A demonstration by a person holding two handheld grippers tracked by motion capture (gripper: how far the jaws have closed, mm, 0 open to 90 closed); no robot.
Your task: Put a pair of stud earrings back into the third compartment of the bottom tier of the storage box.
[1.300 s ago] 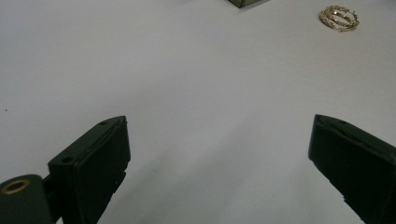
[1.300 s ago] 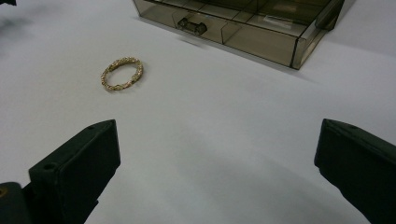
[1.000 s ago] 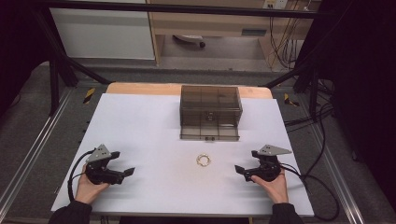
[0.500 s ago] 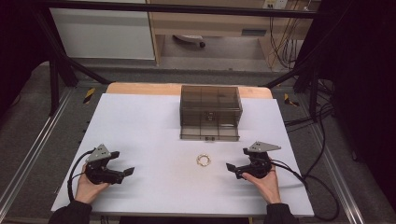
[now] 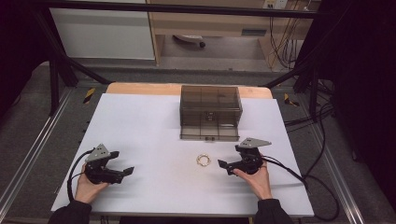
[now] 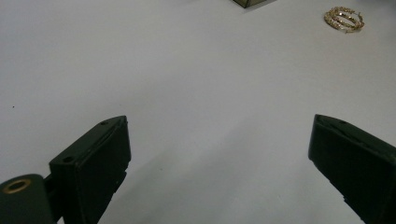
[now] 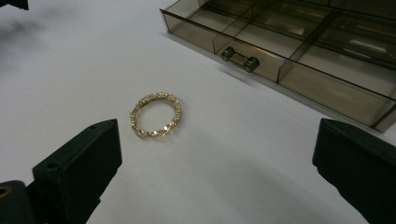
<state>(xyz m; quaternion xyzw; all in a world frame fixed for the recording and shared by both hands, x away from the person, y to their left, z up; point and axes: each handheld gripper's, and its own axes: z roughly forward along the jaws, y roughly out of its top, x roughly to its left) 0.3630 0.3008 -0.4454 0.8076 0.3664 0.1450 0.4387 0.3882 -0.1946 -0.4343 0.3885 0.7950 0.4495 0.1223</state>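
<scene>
Where closer, bracelet seemingly chain-linked.

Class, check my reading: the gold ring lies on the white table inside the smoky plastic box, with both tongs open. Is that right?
Not quite. The gold ring lies on the white table in front of the smoky plastic box, outside it, as the right gripper view shows. Both tongs, left and right, are open.

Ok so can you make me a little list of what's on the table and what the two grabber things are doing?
surface: white table
box: smoky clear drawer box with compartments, at the far middle
jewellery: gold ring-shaped chain, flat on the table, in front of the box
right gripper: jaws open, pointing at the chain from its right, not touching it
left gripper: jaws open, nothing between them, far left of the chain
</scene>
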